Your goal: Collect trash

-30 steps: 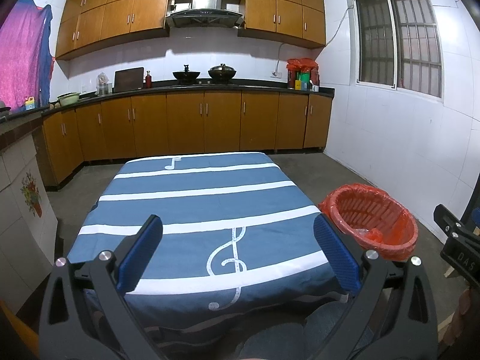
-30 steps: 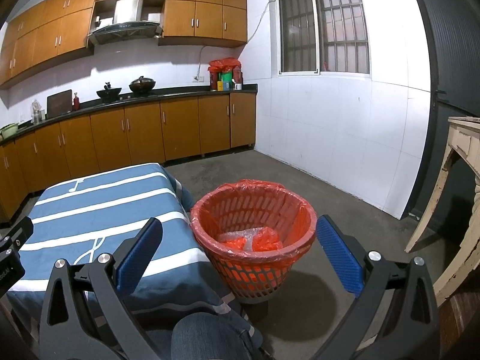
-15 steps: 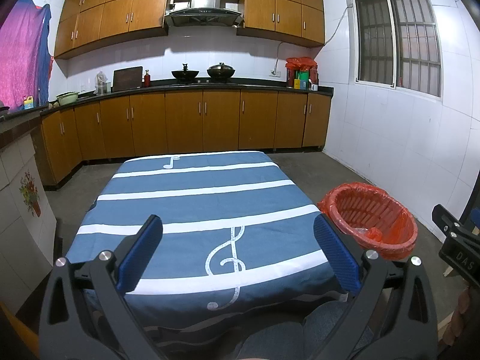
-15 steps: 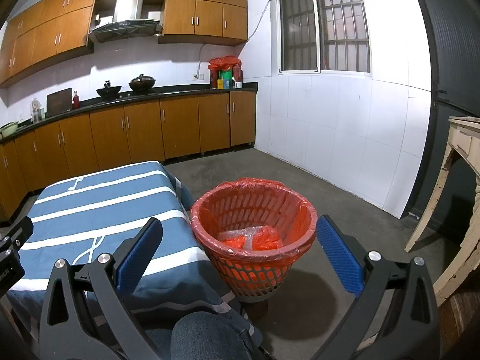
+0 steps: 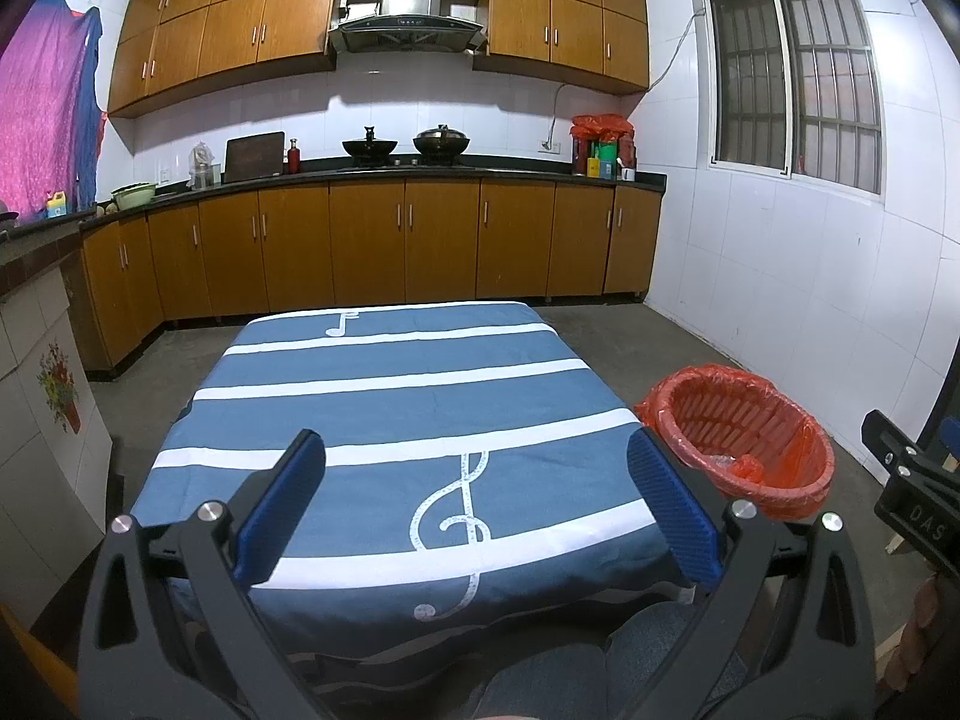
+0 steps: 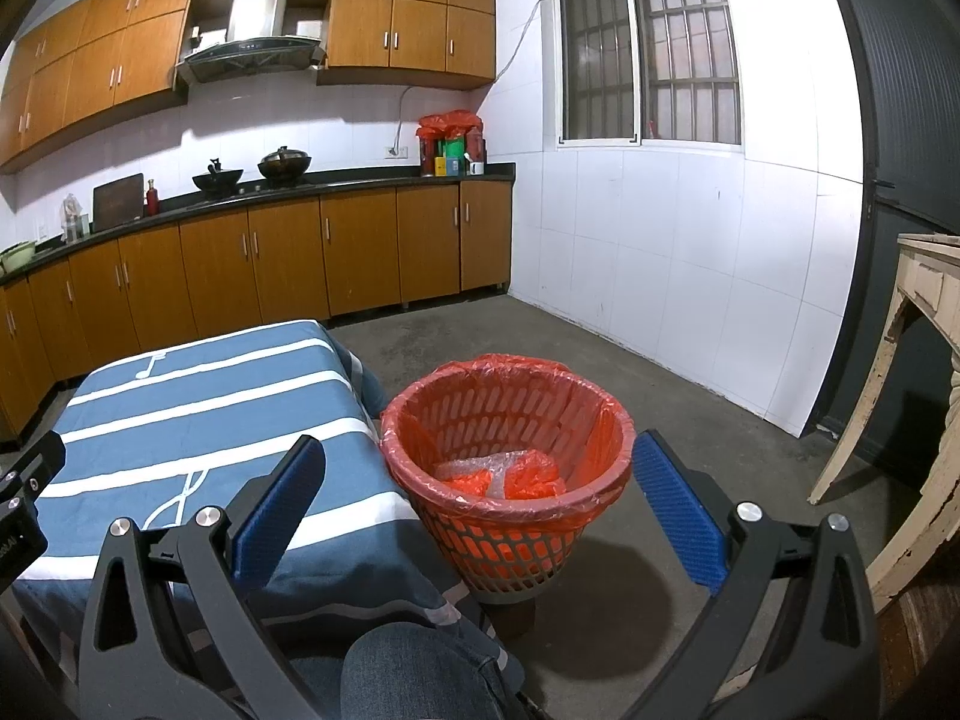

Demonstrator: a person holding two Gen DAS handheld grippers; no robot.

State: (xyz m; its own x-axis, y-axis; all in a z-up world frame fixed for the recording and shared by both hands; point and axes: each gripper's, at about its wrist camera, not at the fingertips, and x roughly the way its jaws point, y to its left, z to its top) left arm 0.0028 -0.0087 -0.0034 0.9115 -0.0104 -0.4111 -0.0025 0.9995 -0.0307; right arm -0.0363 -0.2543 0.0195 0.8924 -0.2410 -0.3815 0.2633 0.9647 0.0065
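A red slatted waste basket [image 6: 510, 516] lined with a red bag stands on the floor at the table's right side; clear bubble wrap and red plastic [image 6: 498, 474] lie in its bottom. The left wrist view shows the same basket [image 5: 744, 438] at the right. My left gripper [image 5: 477, 504] is open over the near edge of the blue striped tablecloth [image 5: 390, 402], nothing between its blue pads. My right gripper [image 6: 480, 510] is open too, held near and slightly above the basket, empty. No loose trash shows on the cloth.
Brown kitchen cabinets [image 5: 372, 252] and a dark counter with pots run along the far wall. White tiled wall and barred window [image 6: 648, 48] stand on the right. A worn wooden table leg [image 6: 900, 420] is at far right. A person's jeans-clad knee [image 6: 408, 672] is below.
Both views have shifted only slightly; the left view tilted a little downward. Both grippers stay open and empty.
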